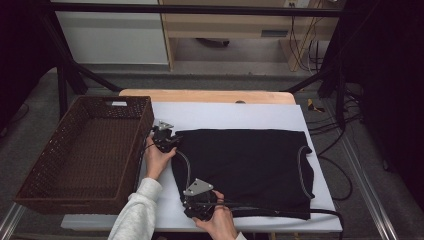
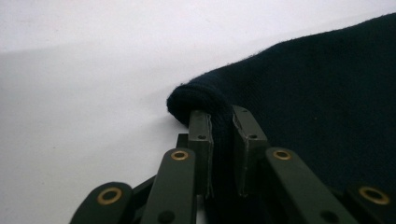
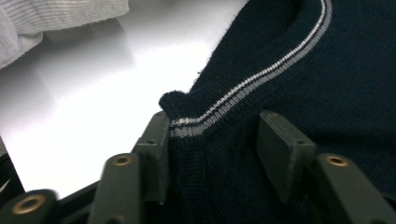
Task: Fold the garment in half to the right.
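Note:
A dark navy sweater (image 1: pixel 245 160) lies folded on the white sheet (image 1: pixel 225 112) that covers the table. My left gripper (image 1: pixel 172 141) is at its far left corner. In the left gripper view the left gripper (image 2: pixel 223 116) is shut on a rolled fold of the sweater (image 2: pixel 327 84). My right gripper (image 1: pixel 194 199) is at the sweater's near left corner. In the right gripper view the right gripper (image 3: pixel 212 126) straddles a grey-striped hem of the sweater (image 3: pixel 327 70). One pad (image 3: pixel 156 140) touches the knit, and the other pad (image 3: pixel 278 140) stands apart from it.
A brown wicker basket (image 1: pixel 145 125) stands open at the table's left edge, close to my left hand. A grey sleeve (image 1: pixel 137 210) comes in from the bottom. Cables trail from both grippers. A black frame and floor cables surround the table.

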The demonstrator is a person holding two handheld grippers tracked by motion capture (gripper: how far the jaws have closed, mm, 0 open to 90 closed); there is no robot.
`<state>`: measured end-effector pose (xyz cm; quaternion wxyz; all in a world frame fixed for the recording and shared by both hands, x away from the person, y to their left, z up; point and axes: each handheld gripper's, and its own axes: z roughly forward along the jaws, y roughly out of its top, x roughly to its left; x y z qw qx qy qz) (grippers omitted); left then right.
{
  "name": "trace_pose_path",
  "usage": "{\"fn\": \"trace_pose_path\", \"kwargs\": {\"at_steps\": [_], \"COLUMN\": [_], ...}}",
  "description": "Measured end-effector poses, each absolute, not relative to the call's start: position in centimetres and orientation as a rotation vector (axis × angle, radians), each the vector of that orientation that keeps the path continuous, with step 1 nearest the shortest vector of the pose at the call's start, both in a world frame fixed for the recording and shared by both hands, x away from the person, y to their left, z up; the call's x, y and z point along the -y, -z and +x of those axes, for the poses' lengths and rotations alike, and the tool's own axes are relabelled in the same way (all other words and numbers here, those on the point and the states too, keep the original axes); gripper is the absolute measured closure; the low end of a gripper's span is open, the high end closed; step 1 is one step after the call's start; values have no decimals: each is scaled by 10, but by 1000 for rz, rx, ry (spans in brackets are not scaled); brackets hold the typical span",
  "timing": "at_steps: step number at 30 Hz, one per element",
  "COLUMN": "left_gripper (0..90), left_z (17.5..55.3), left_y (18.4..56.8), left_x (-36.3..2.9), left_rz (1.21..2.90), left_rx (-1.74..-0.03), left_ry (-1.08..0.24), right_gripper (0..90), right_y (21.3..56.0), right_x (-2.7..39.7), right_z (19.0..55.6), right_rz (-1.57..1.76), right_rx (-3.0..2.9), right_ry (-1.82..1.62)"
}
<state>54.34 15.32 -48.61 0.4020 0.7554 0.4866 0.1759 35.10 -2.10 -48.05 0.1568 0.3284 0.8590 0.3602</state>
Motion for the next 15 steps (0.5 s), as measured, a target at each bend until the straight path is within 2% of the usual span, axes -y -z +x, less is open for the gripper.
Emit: {"fn": "trace_pose_path", "kwargs": {"at_steps": [6, 15], "left_gripper": [794, 806], "left_z": [543, 543], "left_y": [486, 486], "left_x": [-153, -153], "left_rz": [1912, 1912], "left_rx": [-1228, -1226], "left_ry": [-450, -447], "right_gripper": [662, 720], "right_y": [477, 474], "right_x": [23, 25], "right_z": [354, 357], "right_rz": [963, 991], "right_rx": [-2464, -2487], "right_ry": [-996, -984]}}
